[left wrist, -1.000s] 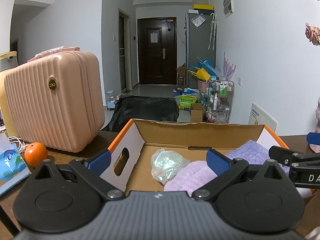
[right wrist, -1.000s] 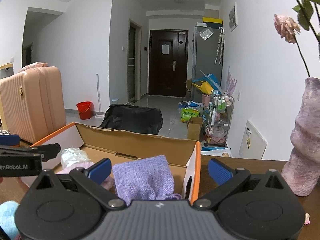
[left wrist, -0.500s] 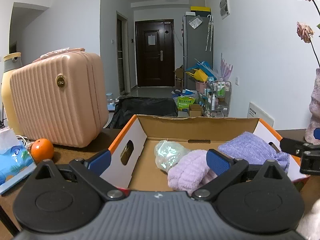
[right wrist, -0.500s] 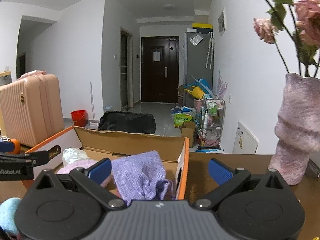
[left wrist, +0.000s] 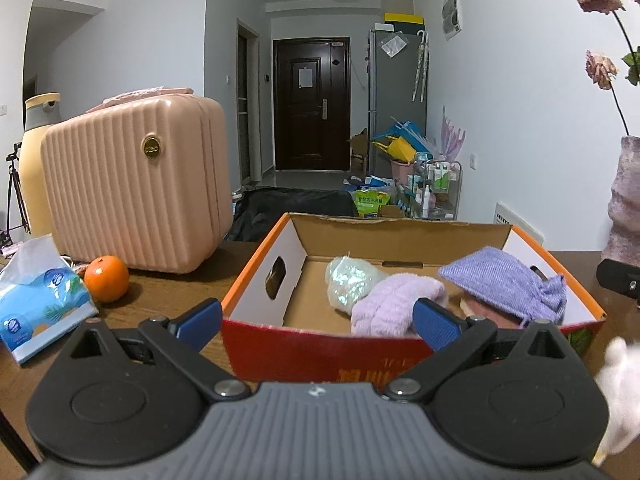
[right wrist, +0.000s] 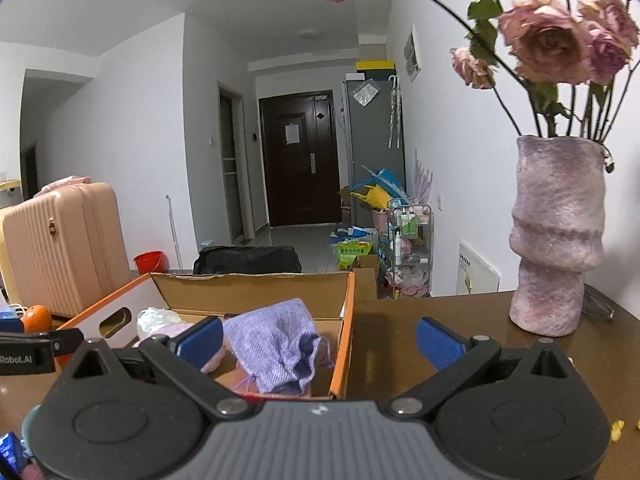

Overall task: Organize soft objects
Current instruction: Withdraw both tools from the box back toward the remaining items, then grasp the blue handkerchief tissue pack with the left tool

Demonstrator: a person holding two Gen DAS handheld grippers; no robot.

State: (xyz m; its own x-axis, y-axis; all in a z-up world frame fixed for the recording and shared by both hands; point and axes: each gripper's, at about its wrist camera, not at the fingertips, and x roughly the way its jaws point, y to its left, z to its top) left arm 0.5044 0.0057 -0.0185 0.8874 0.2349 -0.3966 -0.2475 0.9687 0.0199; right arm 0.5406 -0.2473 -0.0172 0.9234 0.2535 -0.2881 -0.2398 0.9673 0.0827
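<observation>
A dark wooden bench (left wrist: 168, 292) is carrying the cardboard box (left wrist: 400, 236), a pink suitcase (left wrist: 132, 184) and a vase (right wrist: 556, 236), with a hallway stretching behind. Both claws have been backing away from the box, so its red front now shows. The left claw (left wrist: 318, 318) and right claw (right wrist: 318, 338) are gaping, released. A purple pouch (left wrist: 504, 280) and lilac towel (left wrist: 396, 304) are lying in the box; something white at the right edge, possibly plush (left wrist: 620, 392), is cut off
</observation>
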